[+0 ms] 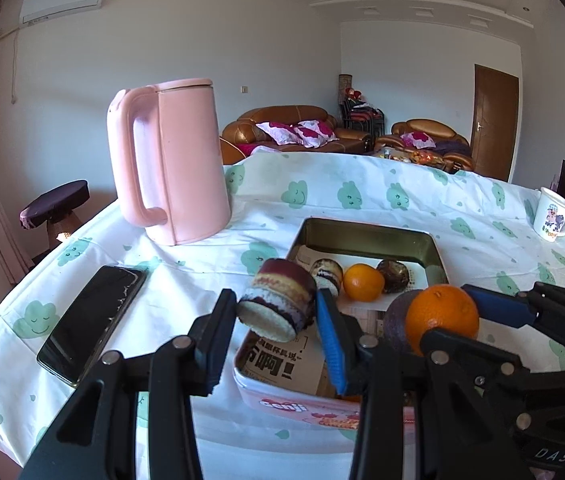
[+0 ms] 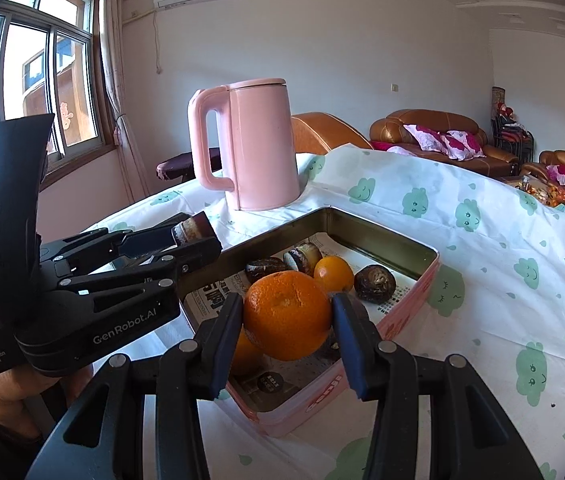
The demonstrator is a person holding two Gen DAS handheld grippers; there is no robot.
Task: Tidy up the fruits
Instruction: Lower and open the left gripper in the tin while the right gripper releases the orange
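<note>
Round orange mandarin (image 2: pixel 287 316) sits clamped between the blue pads of the right hand-held gripper (image 2: pixel 288 320), held above the near end of the pink rectangular metal tin (image 2: pixel 422 296) on the desk (image 2: pixel 482 240). The left hand-held gripper (image 1: pixel 276 308) pinches a layered, chocolate-coated round cake (image 1: pixel 278 304) over the tin's left edge. Inside lie a smaller orange mandarin (image 2: pixel 333 273) and dark brown round pieces. A pink kettle (image 1: pixel 174 160) stands behind.
</note>
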